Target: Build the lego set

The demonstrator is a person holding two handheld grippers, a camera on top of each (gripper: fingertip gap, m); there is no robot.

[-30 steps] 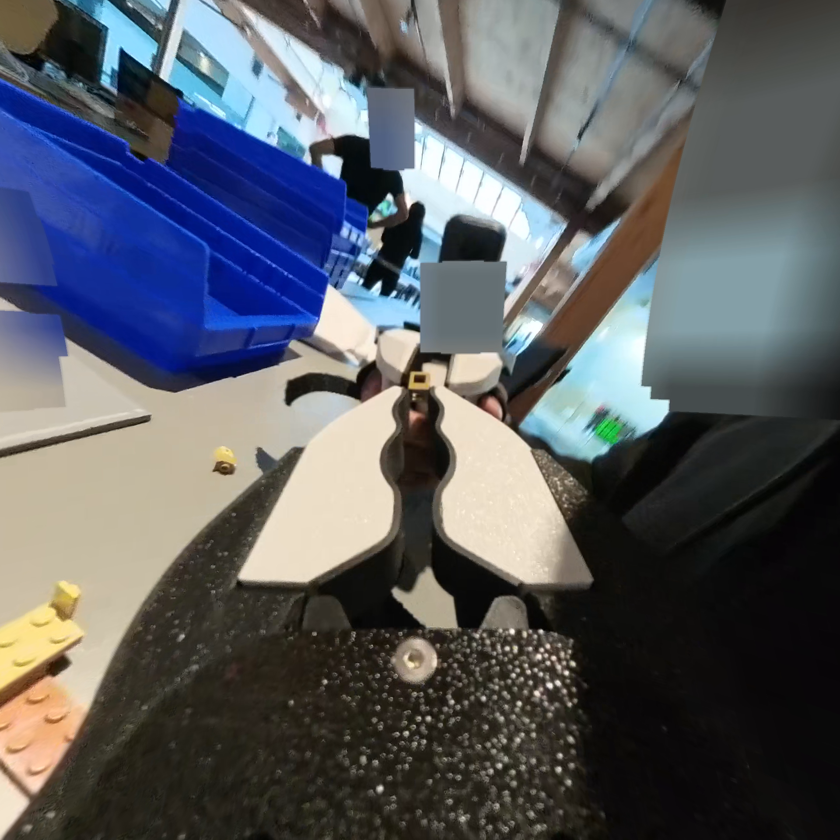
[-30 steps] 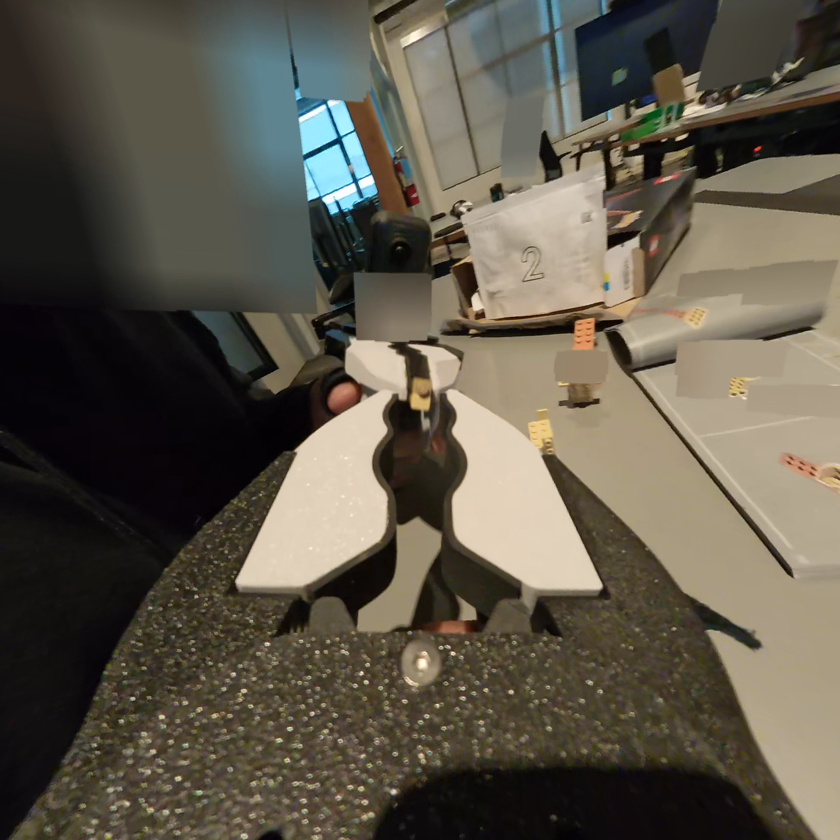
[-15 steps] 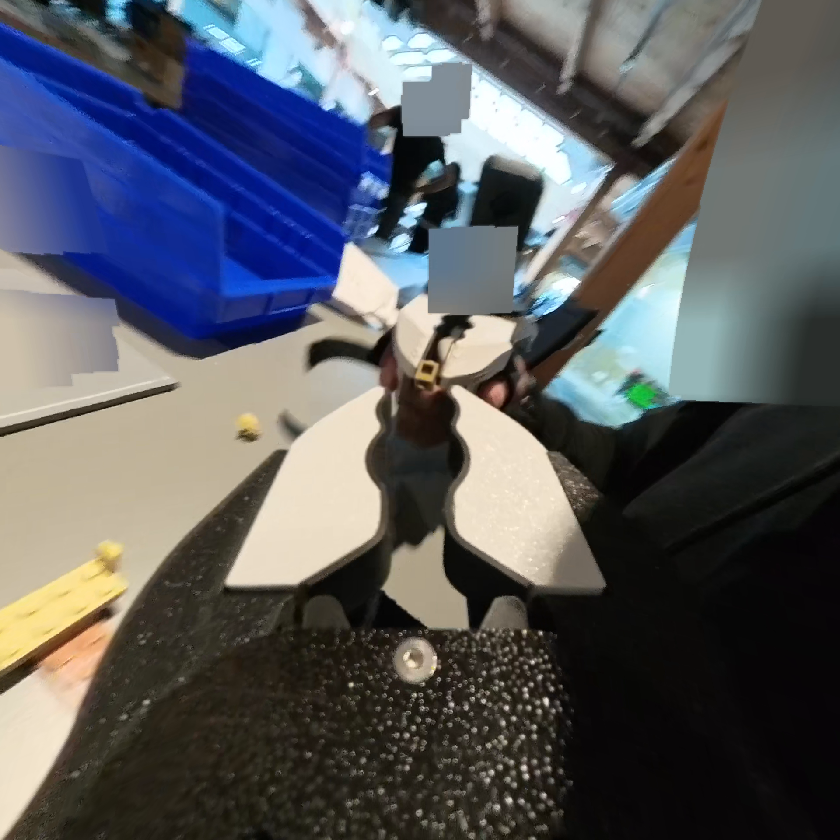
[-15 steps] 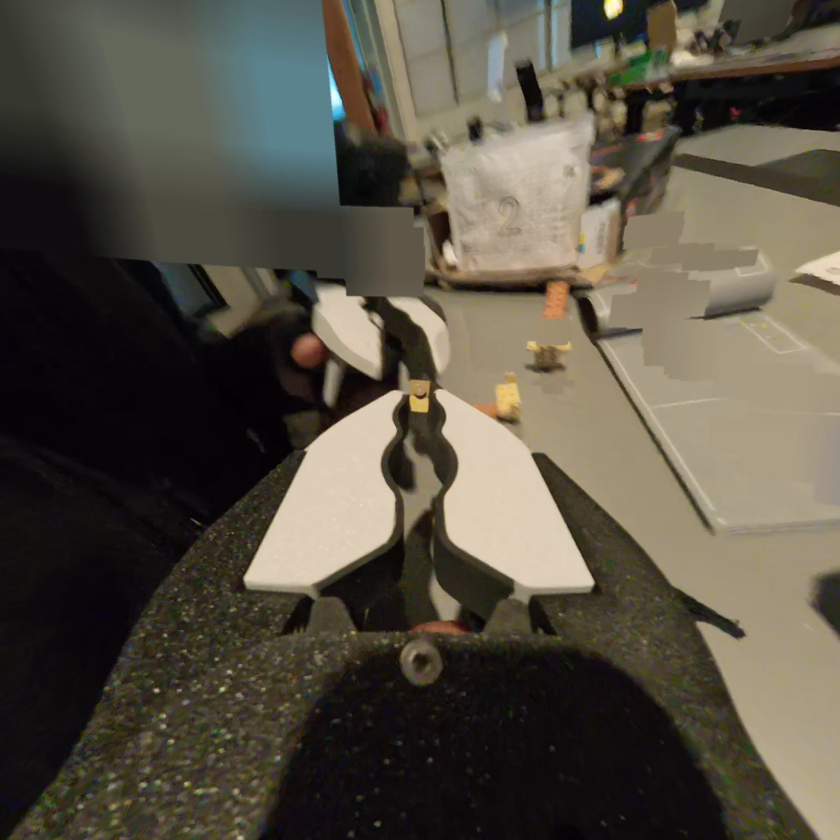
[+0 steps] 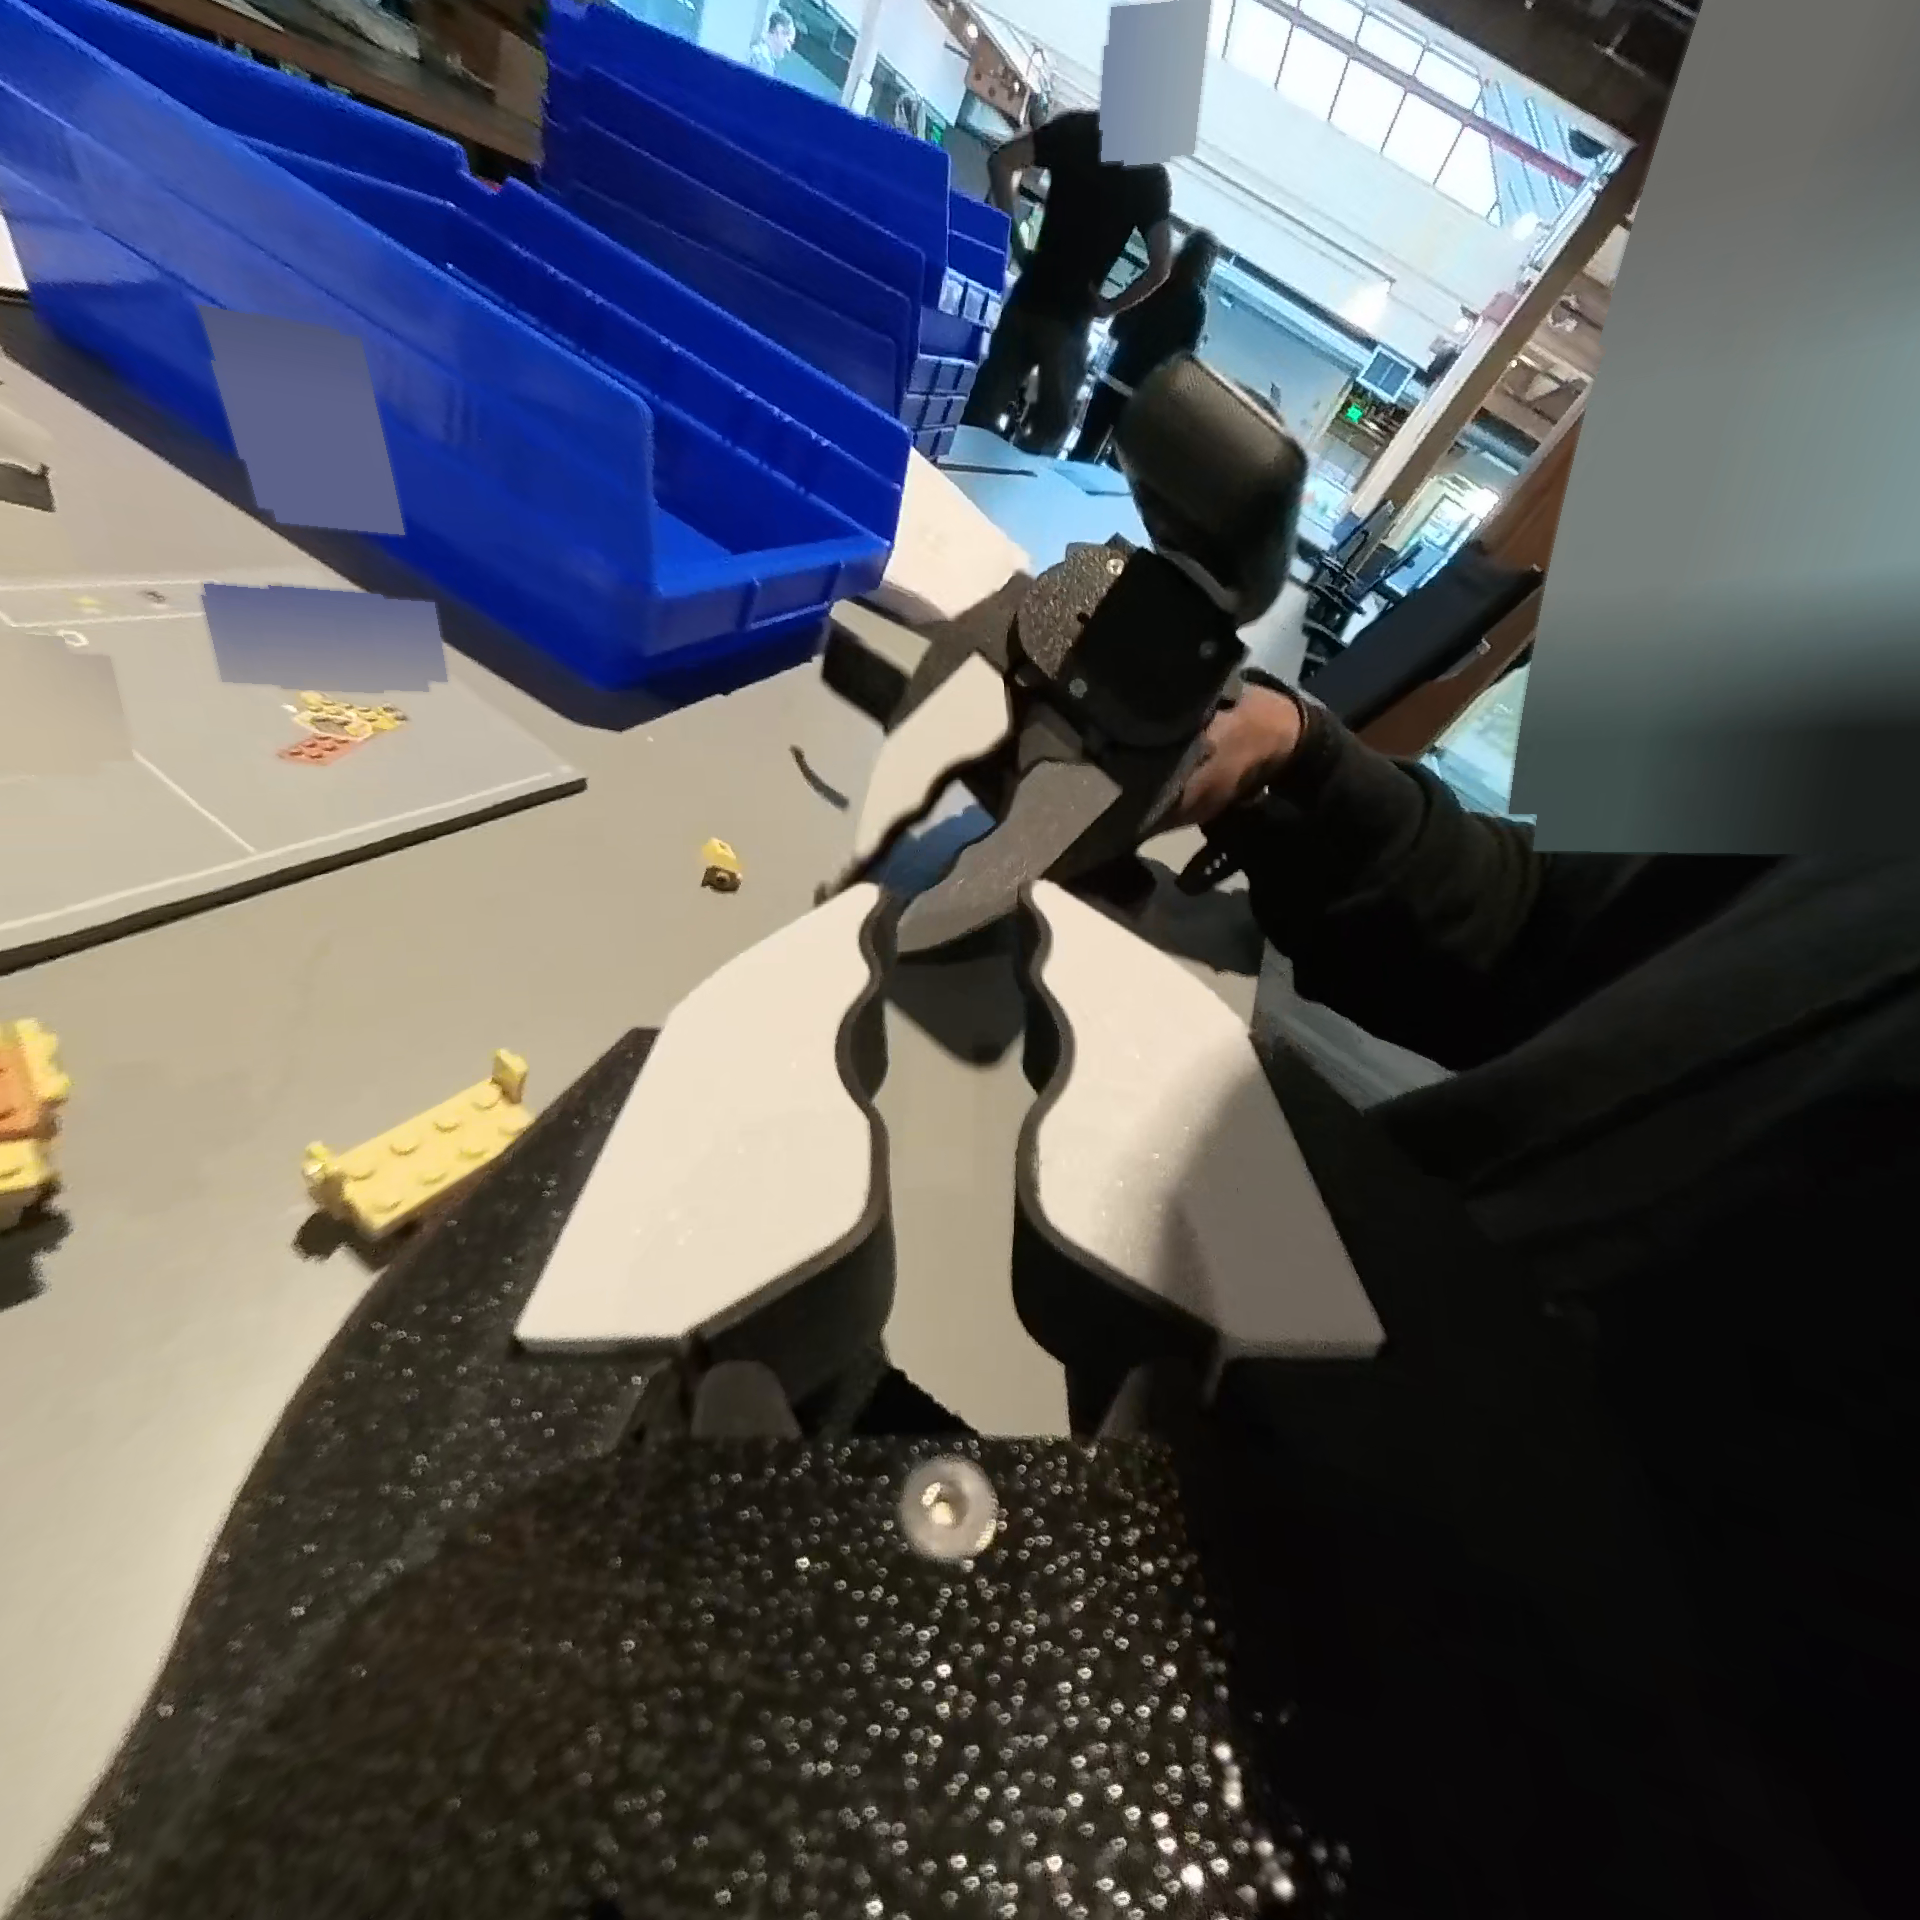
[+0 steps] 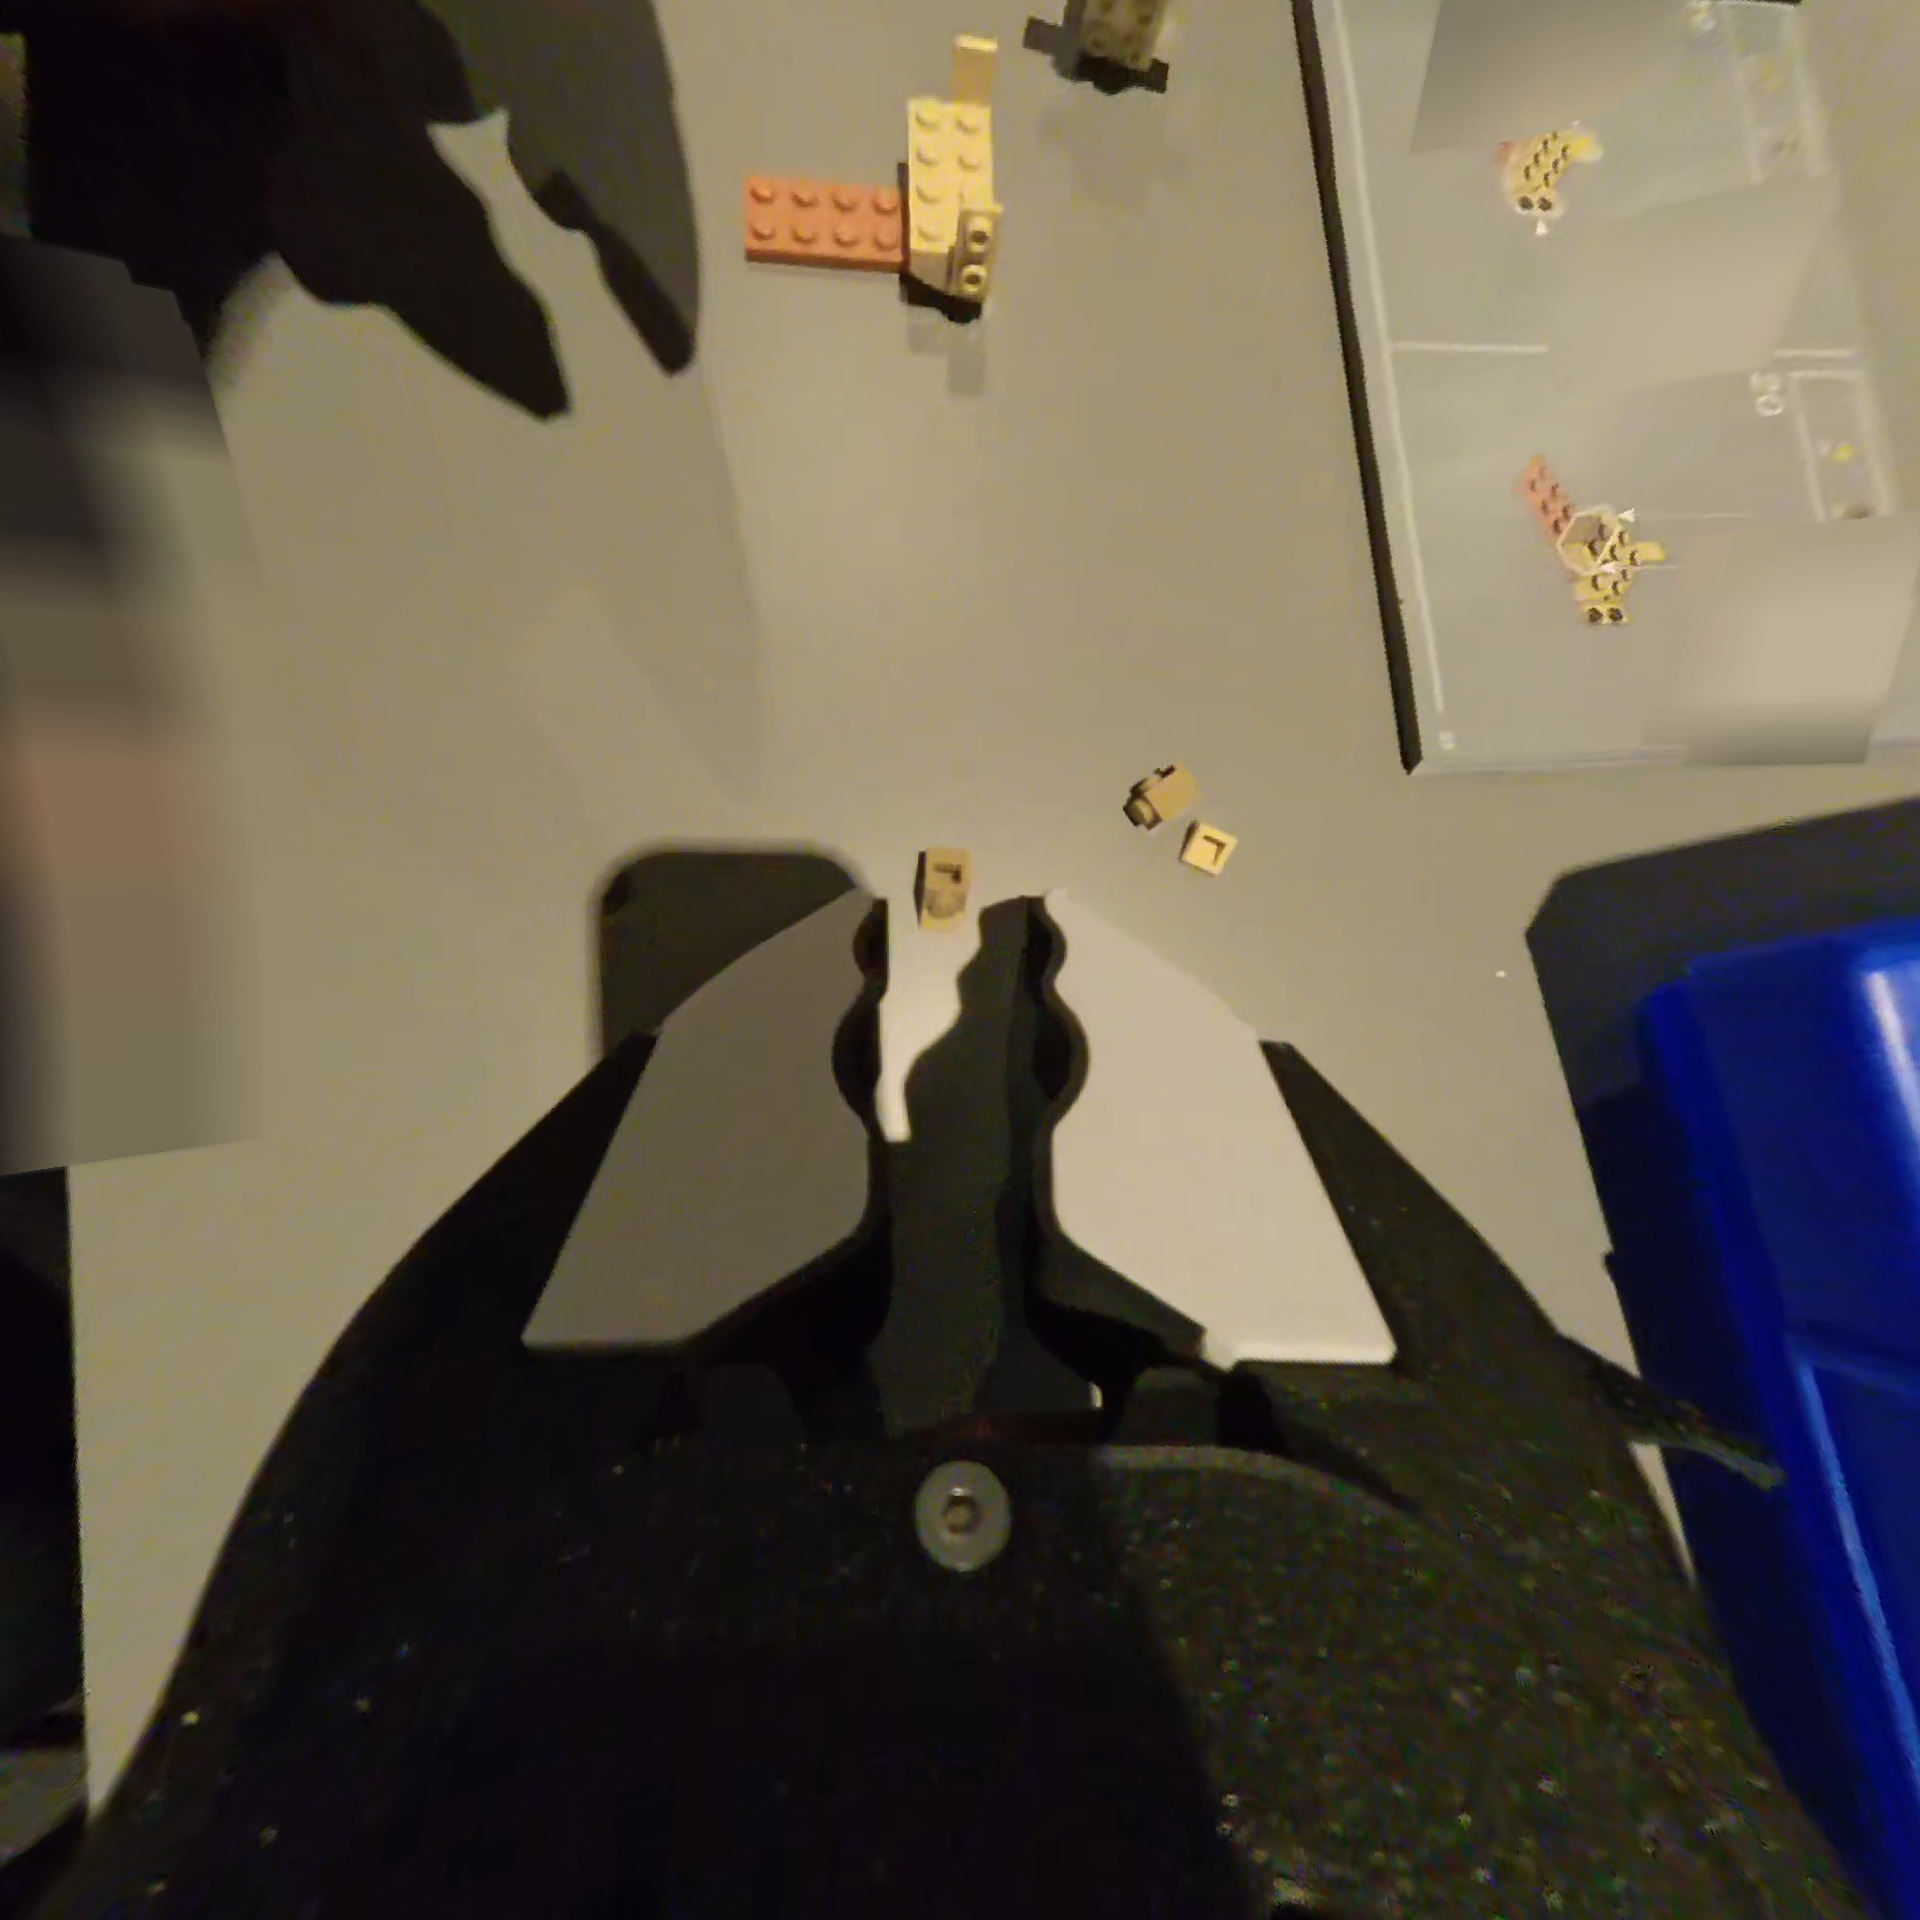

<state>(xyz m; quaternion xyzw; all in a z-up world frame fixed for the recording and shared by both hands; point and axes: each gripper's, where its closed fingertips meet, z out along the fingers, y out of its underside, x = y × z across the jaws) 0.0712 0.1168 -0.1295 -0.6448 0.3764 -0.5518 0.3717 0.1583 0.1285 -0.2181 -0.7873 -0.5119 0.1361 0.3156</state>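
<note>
In the right wrist view my right gripper (image 6: 956, 906) points down at the grey table, jaws apart. A small tan lego piece (image 6: 943, 883) lies on the table just past the tips, close to the left finger, free of both. A round tan piece (image 6: 1158, 798) and a tan tile (image 6: 1207, 847) lie to its right. An orange plate (image 6: 821, 218) joined to a yellow plate (image 6: 948, 177) lies farther off. In the left wrist view my left gripper (image 5: 956, 909) is open and empty above the table, facing the right gripper (image 5: 1039, 790).
Blue bins (image 5: 582, 416) stand at the back left and show at the right edge of the right wrist view (image 6: 1787, 1247). A grey instruction sheet (image 6: 1558, 416) lies to the right. A yellow plate (image 5: 416, 1153) and a small tan piece (image 5: 720, 864) lie left of the left gripper. People stand far behind. My hands' fingertips stand some 12 centimeters from each other. The left gripper is farther from the tan tile (image 6: 1207, 847), some 15 centimeters, than the right, some 4 centimeters. The yellow plate (image 6: 948, 177) sits 10 centimeters or so from the ends of my left fingers. Seen from the left wrist view (image 5: 441, 1139) as well.
The grippers met tip to tip in the air around a small tan piece. The right took it, swung down to the table and opened. The left gripper has opened and is empty.
</note>
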